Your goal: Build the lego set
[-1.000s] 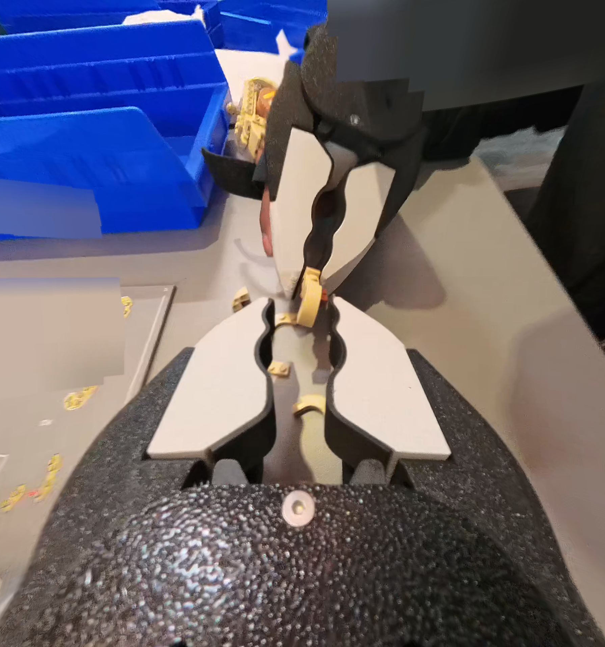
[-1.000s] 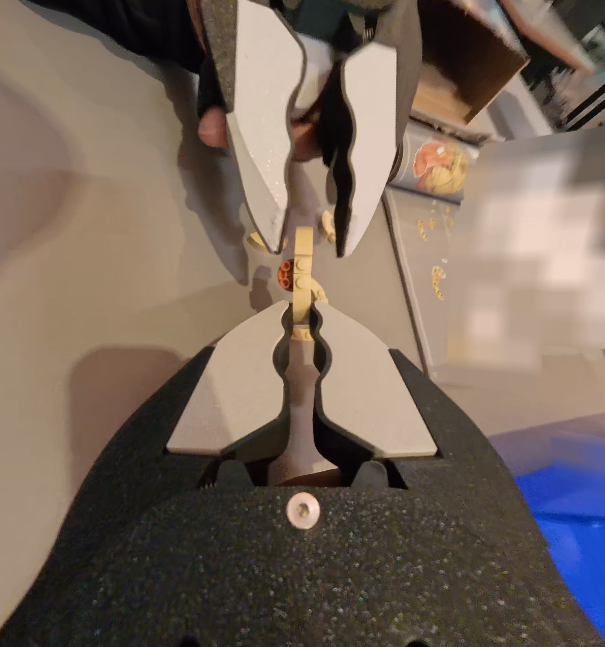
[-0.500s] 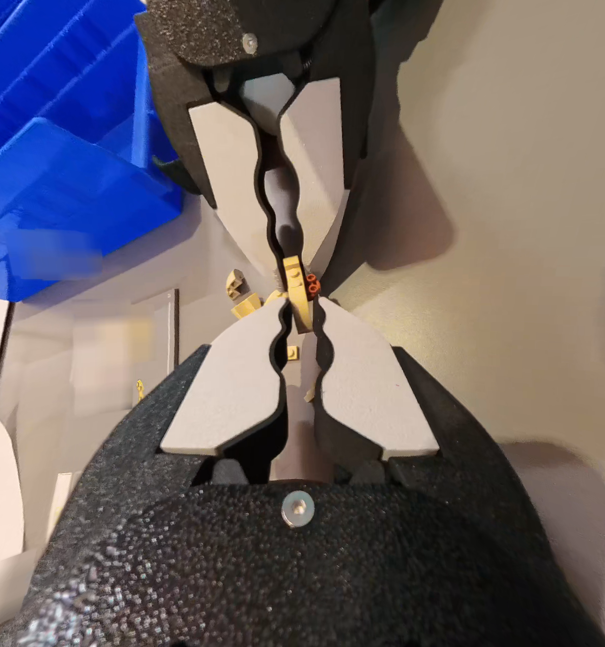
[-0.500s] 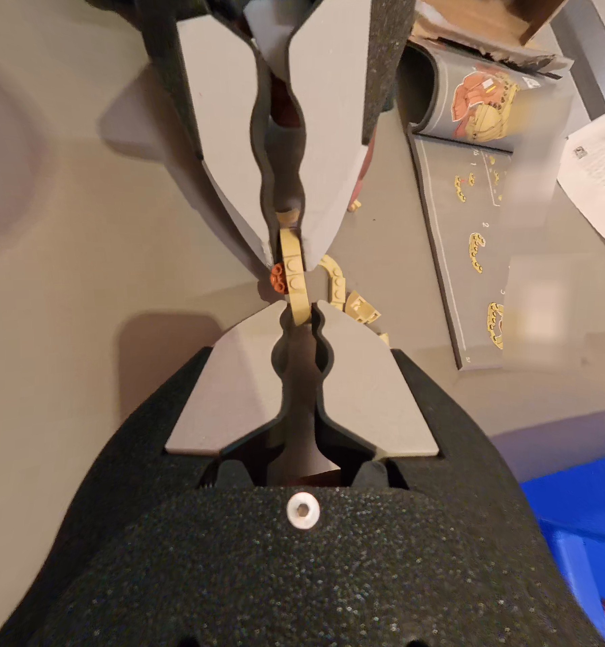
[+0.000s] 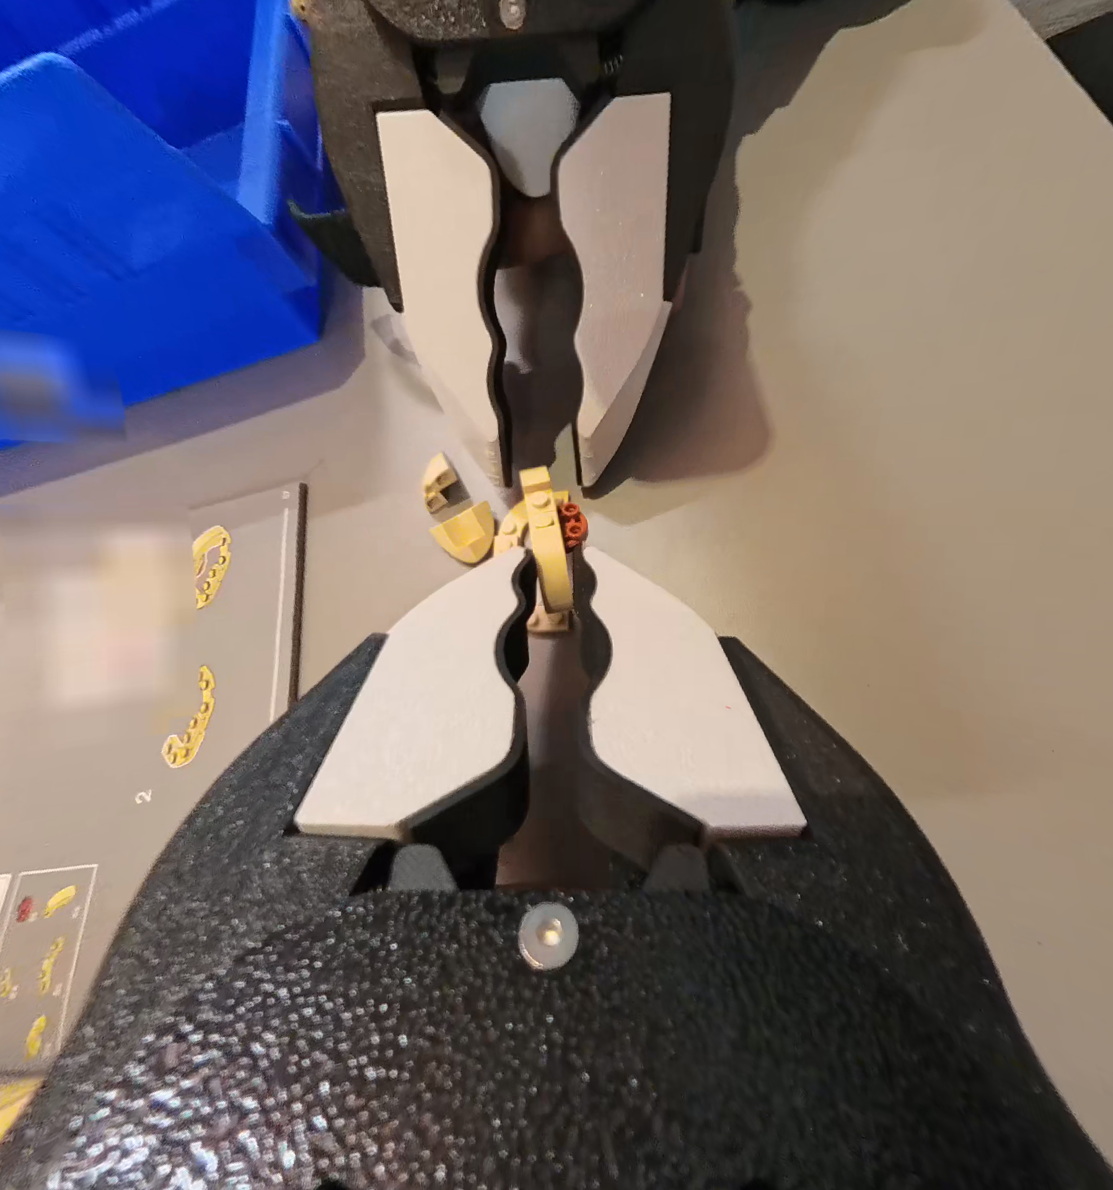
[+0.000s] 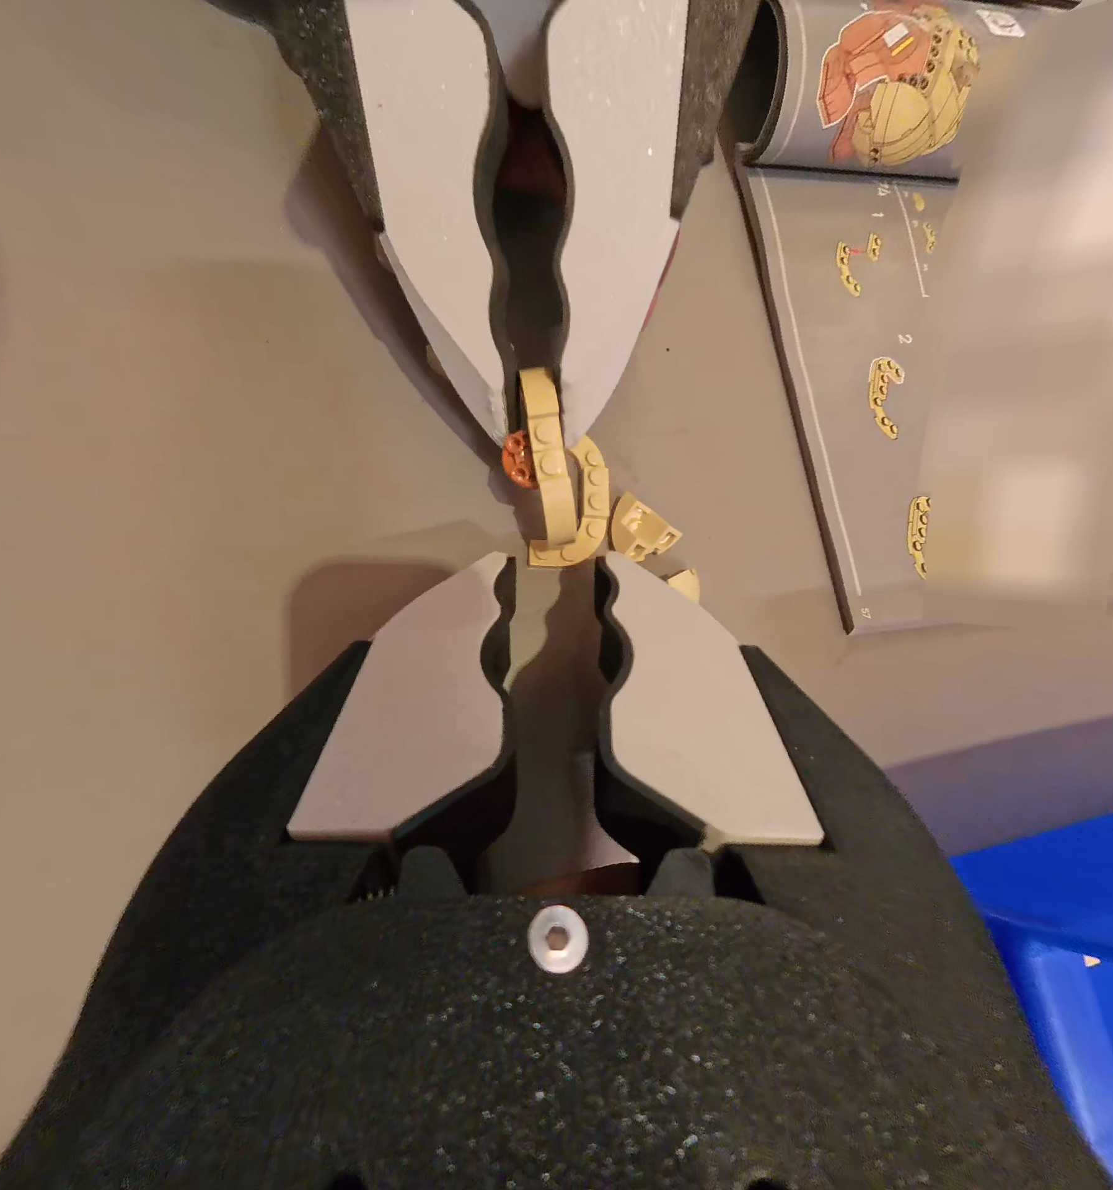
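My left gripper (image 5: 551,566) is shut on a tan curved brick piece (image 5: 551,547) with a small brown round stud piece (image 5: 572,518) on its side. It holds the piece above the grey table (image 5: 895,515). The right wrist view shows the same grasp from the other side, with the left gripper (image 6: 534,412) pinching the tan piece (image 6: 547,463). My right gripper (image 6: 554,570) is open and empty, its fingertips just short of the piece. In the left wrist view the right gripper (image 5: 544,476) has its tips standing apart on either side of the piece's far end.
Loose tan pieces (image 5: 460,534) and a tan curved plate (image 6: 592,509) lie on the table under the grippers. An open grey instruction booklet (image 6: 895,354) lies beside them. Blue bins (image 5: 122,225) stand at the table's edge and also show in the right wrist view (image 6: 1056,934). Left and right tips are no more than a few centimetres apart.
My left gripper closed on the tan piece while the right still held it. The right gripper has now opened, let go and drawn back a little.
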Demonstrator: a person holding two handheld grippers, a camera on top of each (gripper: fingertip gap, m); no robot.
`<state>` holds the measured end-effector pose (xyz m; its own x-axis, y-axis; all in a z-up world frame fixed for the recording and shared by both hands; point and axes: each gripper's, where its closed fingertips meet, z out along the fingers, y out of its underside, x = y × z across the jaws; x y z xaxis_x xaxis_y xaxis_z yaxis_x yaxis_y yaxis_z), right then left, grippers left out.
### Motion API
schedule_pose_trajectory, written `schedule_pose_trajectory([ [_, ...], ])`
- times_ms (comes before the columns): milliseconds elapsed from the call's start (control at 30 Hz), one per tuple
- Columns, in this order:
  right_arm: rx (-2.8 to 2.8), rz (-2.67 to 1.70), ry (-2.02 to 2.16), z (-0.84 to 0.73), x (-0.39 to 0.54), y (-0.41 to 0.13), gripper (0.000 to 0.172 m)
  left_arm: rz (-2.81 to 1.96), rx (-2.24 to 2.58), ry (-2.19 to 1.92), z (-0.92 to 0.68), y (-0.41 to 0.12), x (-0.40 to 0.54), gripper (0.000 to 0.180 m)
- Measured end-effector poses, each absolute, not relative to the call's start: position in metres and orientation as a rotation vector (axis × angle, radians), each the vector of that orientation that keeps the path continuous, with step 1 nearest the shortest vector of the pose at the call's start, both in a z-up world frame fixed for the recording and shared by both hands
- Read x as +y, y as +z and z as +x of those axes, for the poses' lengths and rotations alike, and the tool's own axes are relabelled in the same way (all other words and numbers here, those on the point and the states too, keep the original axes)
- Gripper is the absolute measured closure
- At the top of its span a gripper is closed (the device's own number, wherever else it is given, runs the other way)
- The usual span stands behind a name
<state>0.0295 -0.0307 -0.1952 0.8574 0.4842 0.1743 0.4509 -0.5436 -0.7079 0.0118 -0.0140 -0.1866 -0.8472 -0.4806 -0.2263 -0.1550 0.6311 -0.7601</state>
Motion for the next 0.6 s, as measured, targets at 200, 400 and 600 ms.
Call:
schedule_pose_trajectory([
  [200,-0.698,-2.194,0.035,0.0254,-0.0277,-0.1934,0.15,-0.505,2.529,-1.08,0.0111,-0.1932,-0.0149,0.17],
  [400,-0.679,-2.2,0.016,0.0263,-0.0244,-0.1939,0.163,-0.515,2.545,-1.055,0.0136,-0.1958,-0.0139,0.169],
  [600,-0.661,-2.207,0.014,0.0282,-0.0238,-0.1942,0.164,-0.485,2.529,-1.027,0.0136,-0.1945,-0.0091,0.151],
])
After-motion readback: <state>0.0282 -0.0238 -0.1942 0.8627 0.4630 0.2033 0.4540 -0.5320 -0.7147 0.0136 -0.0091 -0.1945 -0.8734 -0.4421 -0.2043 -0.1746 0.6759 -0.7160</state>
